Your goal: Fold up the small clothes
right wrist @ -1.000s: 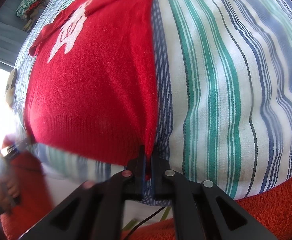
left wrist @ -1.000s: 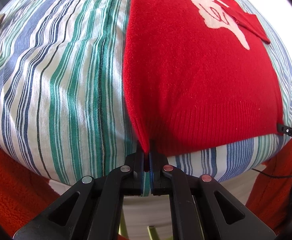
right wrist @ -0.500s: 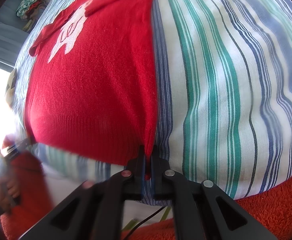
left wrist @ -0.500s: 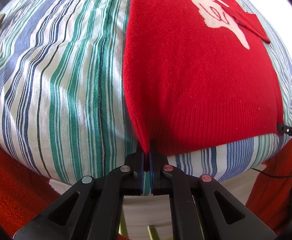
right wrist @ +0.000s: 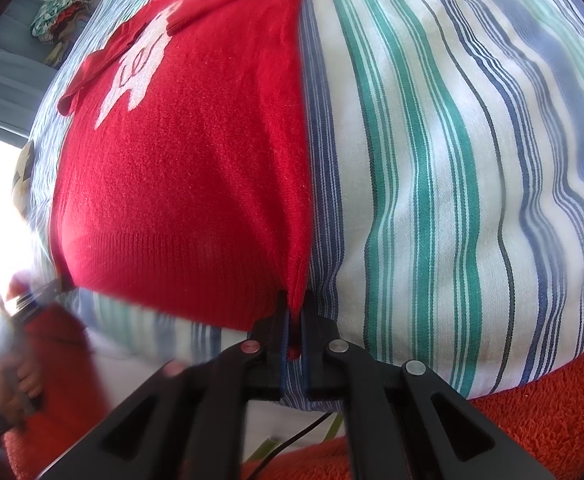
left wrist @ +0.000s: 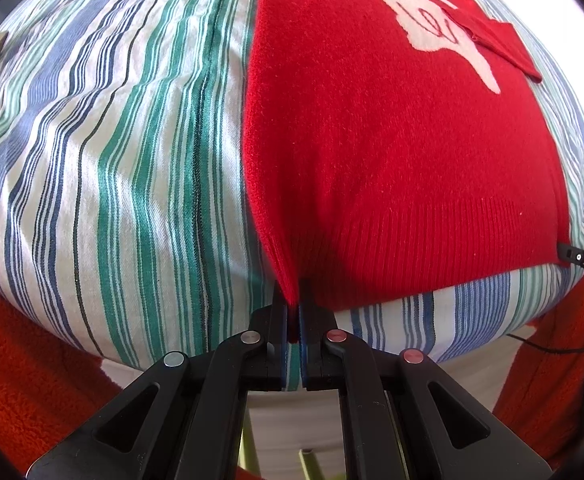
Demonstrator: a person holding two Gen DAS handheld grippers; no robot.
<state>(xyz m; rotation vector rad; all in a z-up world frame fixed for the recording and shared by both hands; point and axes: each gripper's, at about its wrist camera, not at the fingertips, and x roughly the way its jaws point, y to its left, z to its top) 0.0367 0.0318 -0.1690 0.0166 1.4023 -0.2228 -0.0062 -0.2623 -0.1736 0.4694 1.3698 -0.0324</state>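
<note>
Left wrist view: left gripper pinches the red sweater hem corner at the striped bed's near edge.

Right wrist view: right gripper clamps the other hem corner. Looks like fold setup; next, lift both corners toward the collar evenly.

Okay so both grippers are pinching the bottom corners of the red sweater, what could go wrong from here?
The left gripper and right gripper each hold only a thin tip of the red sweater hem, so a corner may slip out when lifted. The sleeve lying folded over the front could slide off. The striped sheet might get dragged along.
</note>
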